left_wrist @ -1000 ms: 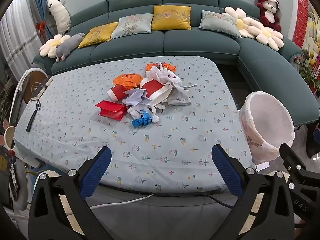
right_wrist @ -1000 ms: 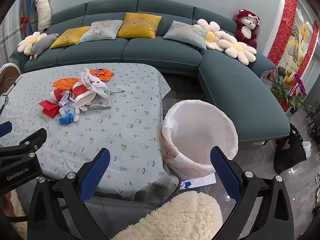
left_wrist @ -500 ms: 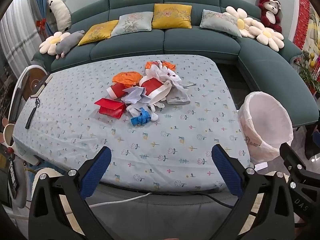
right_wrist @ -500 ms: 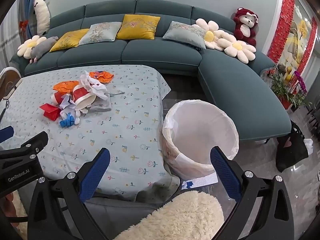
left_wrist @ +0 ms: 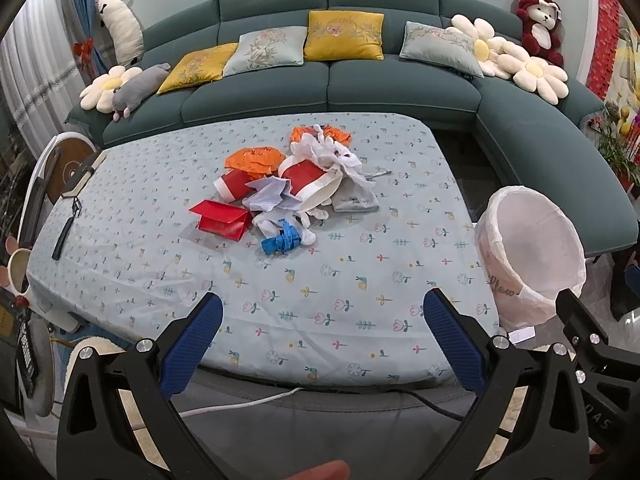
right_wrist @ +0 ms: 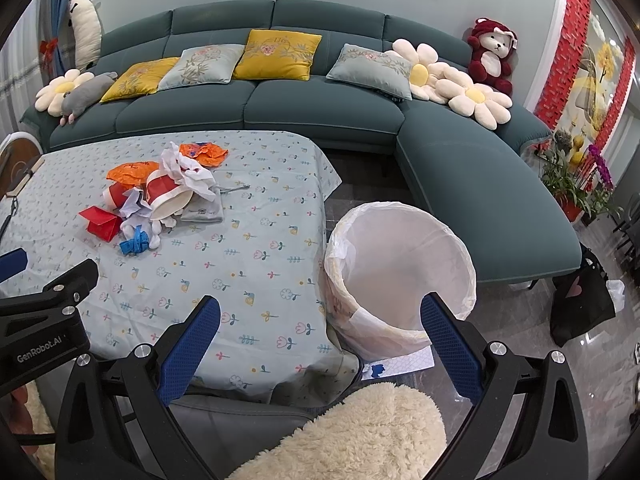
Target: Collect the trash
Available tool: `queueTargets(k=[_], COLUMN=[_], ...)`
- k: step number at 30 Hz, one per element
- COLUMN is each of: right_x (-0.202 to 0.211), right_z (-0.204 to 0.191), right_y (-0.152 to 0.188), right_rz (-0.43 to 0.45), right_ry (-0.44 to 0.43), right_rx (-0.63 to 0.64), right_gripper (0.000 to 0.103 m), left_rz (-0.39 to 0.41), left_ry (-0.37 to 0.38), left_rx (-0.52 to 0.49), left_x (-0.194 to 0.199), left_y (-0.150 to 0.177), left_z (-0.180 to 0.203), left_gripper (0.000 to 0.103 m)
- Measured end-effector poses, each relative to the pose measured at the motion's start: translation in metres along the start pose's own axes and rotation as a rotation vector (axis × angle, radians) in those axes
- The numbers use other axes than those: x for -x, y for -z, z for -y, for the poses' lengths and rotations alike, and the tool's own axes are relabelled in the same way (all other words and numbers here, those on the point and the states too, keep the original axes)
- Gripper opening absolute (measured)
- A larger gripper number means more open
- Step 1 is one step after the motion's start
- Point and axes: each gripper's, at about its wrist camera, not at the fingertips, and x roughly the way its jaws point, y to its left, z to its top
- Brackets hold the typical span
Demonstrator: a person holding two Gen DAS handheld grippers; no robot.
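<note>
while both grippers hang over the near edge of the table (left_wrist: 120, 248), the left gripper (left_wrist: 322, 334) and right gripper (right_wrist: 320, 332) each hold their blue fingers spread wide on nothing. the trash pile (left_wrist: 292, 196) sits mid-table, its pieces overlapping so the lower ones are partly hidden. the lined bin (right_wrist: 400, 268) stands on the floor just beside the table's right edge, its base cut off behind a finger.
</note>
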Motion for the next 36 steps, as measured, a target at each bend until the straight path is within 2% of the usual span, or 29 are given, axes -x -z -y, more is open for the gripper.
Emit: queueTargets(k=[13,27,36], right_x=[0.001,0.000,0.000], right_z=[0.000,0.001,0.001], right_y=[0.000,-0.001,-0.001], right_rz=[0.003,0.000,0.001], right_ry=[0.001,-0.002,0.000], right_rx=[0.001,0.000,0.001], right_gripper=[0.096,0.096,0.096], left_rz=[0.031,-0.001,0.008], left_ry=[-0.003,-0.001,0.003], left_rx=[-0.048,0.004,0.012], left_x=[0.005,-0.002,0.001], left_y=[0.001,0.003,0.001], left_z=[0.006,-0.003,-0.003], left_gripper=[0.096,0.095,0.095])
